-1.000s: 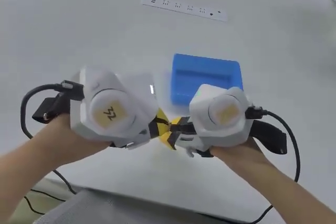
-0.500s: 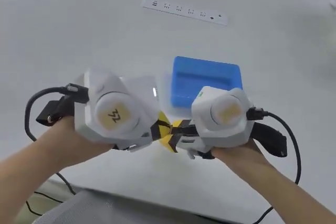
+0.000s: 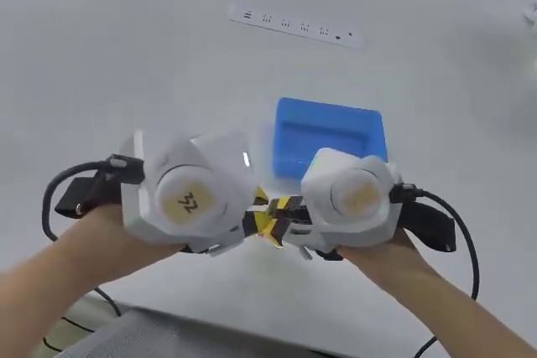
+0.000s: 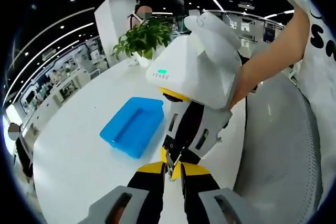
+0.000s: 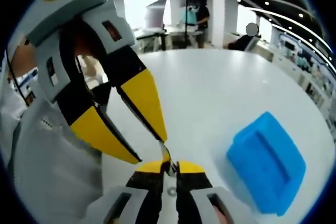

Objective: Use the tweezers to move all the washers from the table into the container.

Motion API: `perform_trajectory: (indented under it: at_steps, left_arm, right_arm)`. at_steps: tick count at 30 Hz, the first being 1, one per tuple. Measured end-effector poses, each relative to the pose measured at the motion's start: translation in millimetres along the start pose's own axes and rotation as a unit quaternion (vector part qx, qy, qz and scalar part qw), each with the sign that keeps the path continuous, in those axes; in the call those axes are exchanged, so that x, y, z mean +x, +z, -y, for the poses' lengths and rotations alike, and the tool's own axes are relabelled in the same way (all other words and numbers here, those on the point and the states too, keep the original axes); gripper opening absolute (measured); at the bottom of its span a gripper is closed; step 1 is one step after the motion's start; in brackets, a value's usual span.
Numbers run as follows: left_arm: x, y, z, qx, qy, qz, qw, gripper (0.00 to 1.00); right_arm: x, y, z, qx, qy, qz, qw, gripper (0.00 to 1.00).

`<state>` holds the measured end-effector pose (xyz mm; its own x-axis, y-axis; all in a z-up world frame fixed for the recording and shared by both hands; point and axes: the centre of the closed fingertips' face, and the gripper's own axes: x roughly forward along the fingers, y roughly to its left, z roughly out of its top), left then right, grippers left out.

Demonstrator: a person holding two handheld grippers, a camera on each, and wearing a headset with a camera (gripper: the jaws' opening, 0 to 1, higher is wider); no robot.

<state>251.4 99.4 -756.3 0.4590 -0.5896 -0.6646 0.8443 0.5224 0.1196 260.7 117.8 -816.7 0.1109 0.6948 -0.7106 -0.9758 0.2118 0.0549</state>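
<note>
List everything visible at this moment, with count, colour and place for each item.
table: one, white, under everything
container: one, blue, on the table just beyond the grippers
power strip: one, white, on the table beyond the container
plant: one, green, at the table's far end
tweezers: one, silvery, between the two grippers' tips
cables: two, black, trailing from the grippers' outer sides
left gripper: one, white body with black and yellow jaws, tip to tip with the other gripper, grip unclear
right gripper: one, same colours, jaws closed on the tweezers
hands: two, one holding each gripper at the near edge
</note>
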Motion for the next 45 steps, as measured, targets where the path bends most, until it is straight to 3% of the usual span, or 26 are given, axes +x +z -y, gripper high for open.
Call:
perform_trajectory:
  at_steps: [2, 4, 7, 12, 13, 17, 20, 23, 27, 30, 32, 35, 37, 38, 40, 45]
  left_arm:
    - [-5.6, 0.9, 0.9, -0.031, 0.011, 0.014, 0.9994, 0.16]
    - [-14.6, 0.5, -2.2, -0.055, 0.040, 0.025, 0.9974, 0.21]
    - [-29.8, -1.3, -3.7, -0.096, 0.080, 0.043, 0.9912, 0.27]
    - [-59.4, -11.1, -7.1, -0.141, 0.177, 0.067, 0.9718, 0.49]
    - [-65.1, -14.4, -7.1, -0.154, 0.198, 0.071, 0.9653, 0.53]
    - [-71.8, -26.5, -8.7, -0.180, 0.243, 0.075, 0.9502, 0.68]
    - [-69.4, -31.1, -11.9, -0.182, 0.254, 0.071, 0.9473, 0.80]
    - [-65.2, -36.2, -16.3, -0.176, 0.267, 0.066, 0.9451, 0.84]
    - [-58.7, -40.2, -17.6, -0.178, 0.268, 0.064, 0.9447, 0.86]
    - [-50.7, -40.7, -14.6, -0.175, 0.258, 0.063, 0.9480, 0.88]
    - [-50.2, -42.1, -15.4, -0.162, 0.267, 0.057, 0.9485, 0.87]
    - [-49.5, -45.2, -15.1, -0.166, 0.264, 0.054, 0.9486, 0.87]
    - [-48.0, -49.4, -15.0, -0.164, 0.265, 0.042, 0.9494, 0.87]
    - [-50.0, -51.0, -16.1, -0.151, 0.275, 0.032, 0.9490, 0.86]
    - [-53.9, -47.8, -19.5, -0.129, 0.294, 0.037, 0.9465, 0.84]
    - [-46.4, -52.3, -14.8, -0.128, 0.279, 0.022, 0.9516, 0.85]
  right_arm:
    - [-0.9, -1.4, 0.8, 0.000, -0.002, 0.001, 1.0000, 0.04]
    - [-1.7, -1.8, -0.1, -0.002, -0.003, 0.003, 1.0000, 0.04]
    - [-1.4, -2.5, 0.7, 0.006, -0.003, 0.006, 1.0000, 0.04]
    - [-3.1, -3.2, 8.6, 0.029, -0.006, 0.020, 0.9994, 0.04]
    - [-4.3, -2.2, 9.8, 0.036, -0.005, 0.023, 0.9991, 0.04]
    - [-11.0, 2.4, 13.6, 0.055, -0.004, 0.035, 0.9979, 0.04]
    - [-17.9, 5.1, 13.3, 0.063, -0.003, 0.039, 0.9973, 0.04]
    - [-24.8, 6.8, 11.6, 0.063, -0.004, 0.040, 0.9972, 0.04]
    - [-36.6, 9.5, 10.0, 0.066, -0.010, 0.042, 0.9969, 0.04]
    - [-46.5, 13.5, 10.4, 0.062, -0.018, 0.046, 0.9968, 0.04]
    - [-53.5, 17.9, 15.0, 0.060, -0.031, 0.051, 0.9964, 0.04]
    - [-62.6, 25.2, 26.5, 0.055, -0.051, 0.059, 0.9954, 0.04]
    - [-65.9, 29.4, 32.3, 0.051, -0.059, 0.061, 0.9951, 0.04]
    - [-67.6, 32.3, 36.4, 0.049, -0.062, 0.061, 0.9950, 0.04]
    - [-69.8, 38.4, 44.6, 0.046, -0.069, 0.065, 0.9945, 0.04]
    - [-73.2, 51.9, 64.9, 0.036, -0.089, 0.072, 0.9927, 0.04]
